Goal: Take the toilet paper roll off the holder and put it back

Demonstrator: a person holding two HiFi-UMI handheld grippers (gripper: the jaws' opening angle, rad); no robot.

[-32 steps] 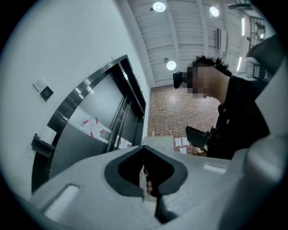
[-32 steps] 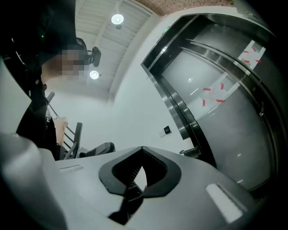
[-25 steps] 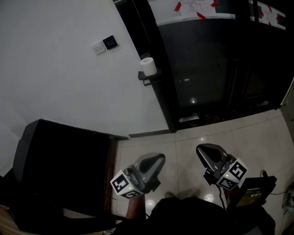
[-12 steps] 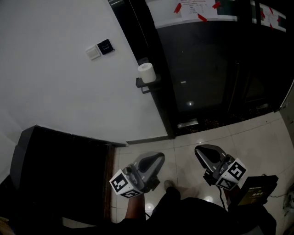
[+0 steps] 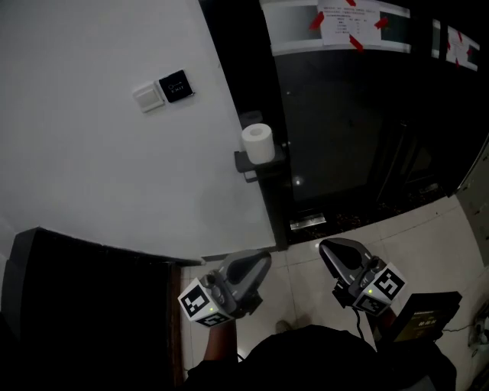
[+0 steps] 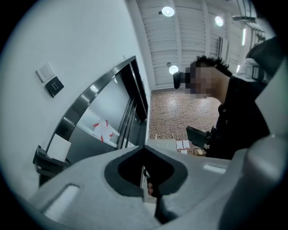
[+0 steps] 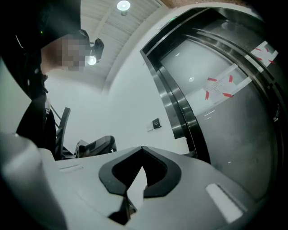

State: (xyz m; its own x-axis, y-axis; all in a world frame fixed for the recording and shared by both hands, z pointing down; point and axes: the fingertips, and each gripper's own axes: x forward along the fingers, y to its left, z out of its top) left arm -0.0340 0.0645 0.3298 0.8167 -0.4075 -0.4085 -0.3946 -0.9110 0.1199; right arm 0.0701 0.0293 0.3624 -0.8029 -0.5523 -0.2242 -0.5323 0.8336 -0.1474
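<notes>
A white toilet paper roll (image 5: 258, 143) stands upright on a small black wall holder (image 5: 254, 163) at the edge of the white wall, beside a dark door frame. Both grippers hang low, well below and apart from the roll, over the tiled floor. The left gripper (image 5: 257, 260) has its jaws together with nothing between them. The right gripper (image 5: 330, 247) is likewise shut and empty. In the left gripper view the roll (image 6: 58, 146) sits on the holder (image 6: 41, 160) at far left, beyond the closed left gripper (image 6: 144, 147). The right gripper view shows the closed right gripper (image 7: 142, 148) pointing up at wall and door.
Two switch plates (image 5: 163, 88) are on the white wall. A dark glass door (image 5: 344, 137) with a taped paper notice (image 5: 348, 19) fills the right. A black piece of furniture (image 5: 84, 305) stands at lower left, a dark box (image 5: 424, 317) at lower right.
The roll and holder have grown and shifted down-right in the head view as the person came nearer the wall. Both grippers stay low and shut.
</notes>
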